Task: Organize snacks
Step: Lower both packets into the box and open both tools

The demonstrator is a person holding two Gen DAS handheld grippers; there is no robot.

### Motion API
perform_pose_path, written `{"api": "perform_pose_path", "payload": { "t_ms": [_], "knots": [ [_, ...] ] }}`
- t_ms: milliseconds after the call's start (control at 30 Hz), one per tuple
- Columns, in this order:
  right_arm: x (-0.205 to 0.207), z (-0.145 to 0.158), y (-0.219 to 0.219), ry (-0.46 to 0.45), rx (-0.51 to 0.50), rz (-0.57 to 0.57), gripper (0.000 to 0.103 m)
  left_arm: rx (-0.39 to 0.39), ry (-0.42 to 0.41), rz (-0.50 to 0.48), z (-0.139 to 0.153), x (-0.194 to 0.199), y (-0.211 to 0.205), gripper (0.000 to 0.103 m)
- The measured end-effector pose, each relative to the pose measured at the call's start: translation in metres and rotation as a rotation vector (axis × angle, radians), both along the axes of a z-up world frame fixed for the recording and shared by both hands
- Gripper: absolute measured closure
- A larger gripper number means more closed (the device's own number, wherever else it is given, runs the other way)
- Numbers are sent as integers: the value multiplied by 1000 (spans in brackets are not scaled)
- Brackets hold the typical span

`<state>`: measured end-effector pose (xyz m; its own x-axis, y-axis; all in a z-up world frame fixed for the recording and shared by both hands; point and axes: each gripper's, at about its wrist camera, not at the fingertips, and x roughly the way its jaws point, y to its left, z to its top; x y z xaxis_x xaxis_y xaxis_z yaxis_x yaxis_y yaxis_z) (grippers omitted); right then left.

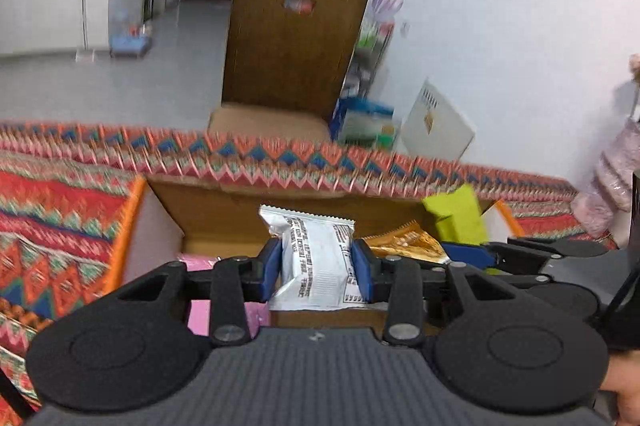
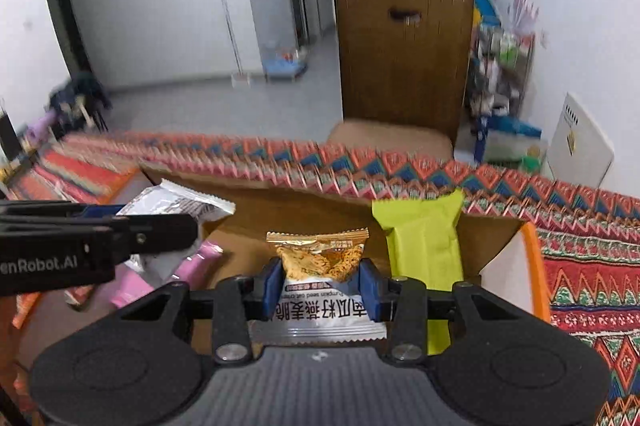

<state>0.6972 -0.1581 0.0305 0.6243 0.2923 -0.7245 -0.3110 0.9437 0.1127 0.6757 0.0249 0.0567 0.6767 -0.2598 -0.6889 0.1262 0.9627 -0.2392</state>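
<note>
A desk with a bright zigzag cloth (image 2: 592, 274) holds an open cardboard box (image 1: 224, 214) with orange edges. Inside the box lie a lime green packet (image 2: 424, 250) and a pink packet (image 2: 196, 262). The left gripper (image 1: 316, 262) has its jaws squeezed tight on a white snack packet (image 1: 312, 258) above the box. The right gripper (image 2: 320, 286) has its jaws squeezed tight on an orange snack packet (image 2: 320, 258), also above the box.
</note>
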Motion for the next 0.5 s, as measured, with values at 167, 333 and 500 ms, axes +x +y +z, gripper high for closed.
{"api": "perform_pose_path", "payload": {
  "t_ms": [167, 333, 500],
  "knots": [
    [22, -16, 6, 90, -19, 2, 62, 21, 53, 7, -20, 16, -3, 64],
    [26, -16, 15, 97, -75, 15, 60, -20, 102, 23, -30, 16, 9, 58],
    [18, -9, 16, 82, -45, 18, 49, -22, 77, 36, -21, 6, 22, 52]
  ]
}}
